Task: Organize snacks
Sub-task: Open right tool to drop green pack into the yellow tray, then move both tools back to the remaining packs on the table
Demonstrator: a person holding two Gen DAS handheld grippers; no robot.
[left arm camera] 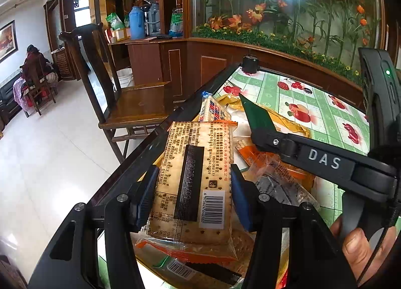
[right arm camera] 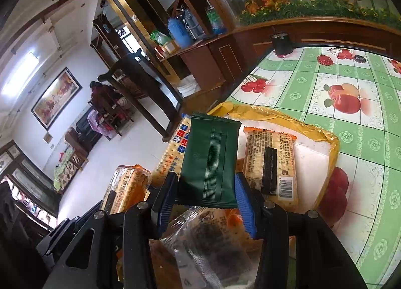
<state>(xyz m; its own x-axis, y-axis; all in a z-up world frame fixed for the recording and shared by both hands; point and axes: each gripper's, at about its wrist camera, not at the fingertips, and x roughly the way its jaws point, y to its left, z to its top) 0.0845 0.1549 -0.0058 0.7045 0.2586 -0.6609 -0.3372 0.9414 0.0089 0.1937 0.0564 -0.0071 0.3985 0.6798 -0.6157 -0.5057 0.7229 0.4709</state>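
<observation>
Green squares and red fruit cover the table cloth [right arm camera: 351,138], the biggest thing before me. On it lies a shallow tray with a yellow rim [right arm camera: 310,123], and the snacks are heaped in and around it, near the table edge on the side of the wooden chair [left arm camera: 130,103].

My left gripper [left arm camera: 193,196] is closed on a cracker pack [left arm camera: 193,171], a clear wrapper with an orange end and a barcode. Both blue pads press its long sides, so its long axis runs straight forward, away from me, along the fingers. It hangs over the heap, above other packs.

My right gripper [right arm camera: 205,198] is closed narrow on a dark green packet [right arm camera: 210,158]. This one also points forward along the fingers, its far end over the tray rim. In the left view the same green packet [left arm camera: 255,116] sticks out toward the far side of the table.

Inside the tray a second cracker pack [right arm camera: 273,163] lies flat, its long axis about parallel to the green packet and just to the right of it. I judge that the right hand is nearer to the free white floor of the tray, so the green packet may go down first, beside that pack. The left one needs to travel to the right, across the heap.
</observation>
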